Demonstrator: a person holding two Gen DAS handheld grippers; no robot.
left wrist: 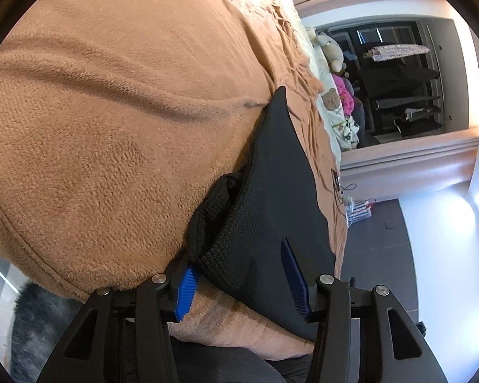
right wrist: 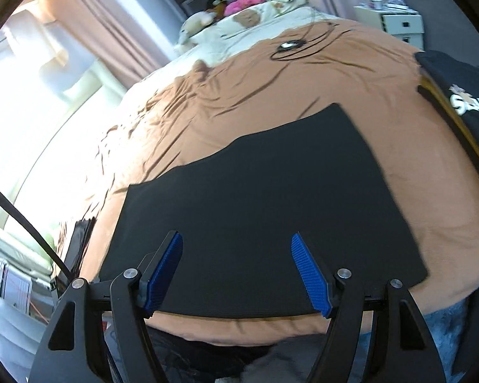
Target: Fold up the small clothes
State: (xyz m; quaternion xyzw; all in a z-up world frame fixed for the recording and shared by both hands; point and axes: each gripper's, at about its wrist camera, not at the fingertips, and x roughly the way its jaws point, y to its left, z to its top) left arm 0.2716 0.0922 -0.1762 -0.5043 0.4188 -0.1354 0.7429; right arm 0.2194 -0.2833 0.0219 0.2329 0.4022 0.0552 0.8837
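Lying flat on the tan blanket (right wrist: 303, 73) of the bed, the black garment (right wrist: 271, 191) sits beneath the right tongs (right wrist: 236, 271), spread wide and empty, while the left tongs (left wrist: 239, 274) straddle its bunched edge, pads apart.

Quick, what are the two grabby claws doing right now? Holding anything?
Left gripper: open, with an edge of the black garment lying between its fingers, not pinched.
Right gripper: open, holding nothing, above the black garment on the brown blanket.
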